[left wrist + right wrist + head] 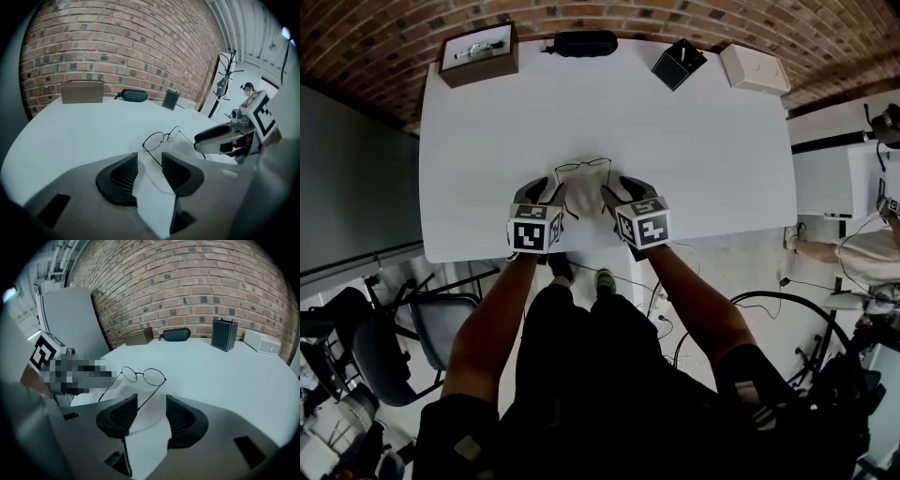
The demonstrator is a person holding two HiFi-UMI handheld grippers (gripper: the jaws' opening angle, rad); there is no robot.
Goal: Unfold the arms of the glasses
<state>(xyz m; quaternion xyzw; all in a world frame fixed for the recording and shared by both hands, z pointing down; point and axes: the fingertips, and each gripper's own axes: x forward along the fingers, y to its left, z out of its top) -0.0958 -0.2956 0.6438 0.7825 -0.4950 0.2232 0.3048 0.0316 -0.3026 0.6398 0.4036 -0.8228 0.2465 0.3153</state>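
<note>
Found the glasses [583,169] flat on the table [487,141], toward its 6 o'clock edge, lenses at 12, both arms swung out and trailing back to 6. Judged the unfolding as good as done.

Saw the left gripper [548,194] at 7 of the glasses and the right gripper [619,194] at 5, each angled down at the table and straddling one arm. Read both sets of jaws as standing apart, the thin wire running through each gap, pads not pressing on it: nothing gripped. Noted the wire lying closer to one pad than the other in each gripper view, so could not rule out a light touch.

Took that placing as deliberate: one gripper per arm, for swinging each about its hinge without dragging the frame sideways, and jaws set wide, fit for pulling away.

Spotted, well apart along the 12 o'clock edge, a brown box [478,54] at 11, a dark case [585,42] at 12, a black box [678,63] and a white box [754,67] at 1, all out of the working space.

Feared snagging a wire arm on a careless lift and dragging the glasses; would back out straight toward 6
</note>
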